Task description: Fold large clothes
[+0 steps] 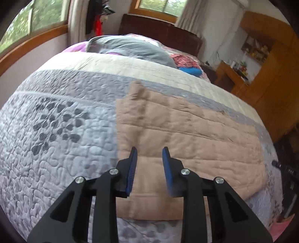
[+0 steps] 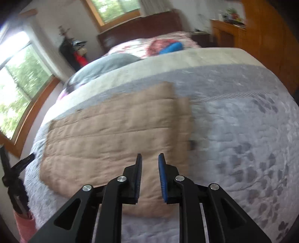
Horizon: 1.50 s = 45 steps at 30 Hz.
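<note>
While the tan coat [image 1: 186, 134] lies folded flat on the bed [image 1: 56, 149], both grippers, left [image 1: 149, 155] and right [image 2: 150, 161], hang open and empty above it, so one more fold likely needs a fresh grab.

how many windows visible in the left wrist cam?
2. One window runs along the left wall beside the bed; the other window sits above the dark headboard. Both are cut by the frame edge; more may be hidden.
</note>
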Tool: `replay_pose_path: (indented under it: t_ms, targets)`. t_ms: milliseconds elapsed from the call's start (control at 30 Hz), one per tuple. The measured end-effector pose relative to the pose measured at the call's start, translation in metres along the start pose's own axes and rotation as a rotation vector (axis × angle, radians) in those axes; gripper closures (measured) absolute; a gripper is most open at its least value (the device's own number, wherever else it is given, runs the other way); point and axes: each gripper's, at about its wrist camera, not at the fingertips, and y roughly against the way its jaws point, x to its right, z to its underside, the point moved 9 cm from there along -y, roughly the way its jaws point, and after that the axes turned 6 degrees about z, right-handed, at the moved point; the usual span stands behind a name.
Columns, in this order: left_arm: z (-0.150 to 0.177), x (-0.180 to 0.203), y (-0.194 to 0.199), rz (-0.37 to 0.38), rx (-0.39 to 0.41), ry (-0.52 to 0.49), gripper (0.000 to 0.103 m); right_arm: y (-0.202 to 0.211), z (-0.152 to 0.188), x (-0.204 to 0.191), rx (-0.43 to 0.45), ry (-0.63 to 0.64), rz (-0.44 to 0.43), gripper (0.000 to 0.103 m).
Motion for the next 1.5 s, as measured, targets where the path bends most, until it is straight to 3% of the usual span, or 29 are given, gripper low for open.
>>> replay_pose_path:
  t_ms: [133,267,433,667,1000,1133,1200,1267,1333,1400,1500]
  targets:
    - [0.019,0.058,-0.021,0.004,-0.04,-0.098,0.076,-0.011,0.015,-0.052,-0.043,0.094,0.022,0.084]
    - [0.038,0.082,-0.048,0.034,-0.095,-0.113,0.076,-0.032,0.023,-0.078,-0.081,0.128,0.033,0.084]
    - [0.056,0.078,-0.075,0.019,-0.146,-0.139,0.075,-0.061,0.034,-0.079,-0.121,0.131,0.062,0.085]
    - [0.065,0.067,-0.086,0.06,-0.169,-0.152,0.074,-0.09,0.047,-0.077,-0.148,0.14,0.088,0.089]
    - [0.062,0.069,-0.09,0.045,-0.167,-0.159,0.075,-0.095,0.047,-0.08,-0.142,0.149,0.099,0.088]
    - [0.054,0.067,-0.067,0.078,-0.167,-0.155,0.073,-0.069,0.037,-0.08,-0.11,0.153,0.01,0.074]
    - [0.044,0.055,-0.052,0.092,-0.138,-0.127,0.064,-0.049,0.028,-0.071,-0.053,0.146,0.003,0.066]
    - [0.027,0.03,-0.032,0.071,-0.096,-0.097,0.044,-0.028,0.014,-0.05,0.004,0.118,0.026,0.048]
    - [0.013,0.005,-0.02,0.033,-0.067,-0.077,0.038,-0.014,0.0,-0.022,0.031,0.074,0.04,0.042]
    - [0.002,-0.028,-0.013,-0.01,-0.065,-0.044,0.034,-0.012,-0.01,0.007,0.02,0.03,0.063,0.039]
    - [-0.005,-0.072,-0.021,0.026,-0.115,0.059,0.029,-0.03,-0.015,0.029,-0.052,-0.023,-0.015,0.034]
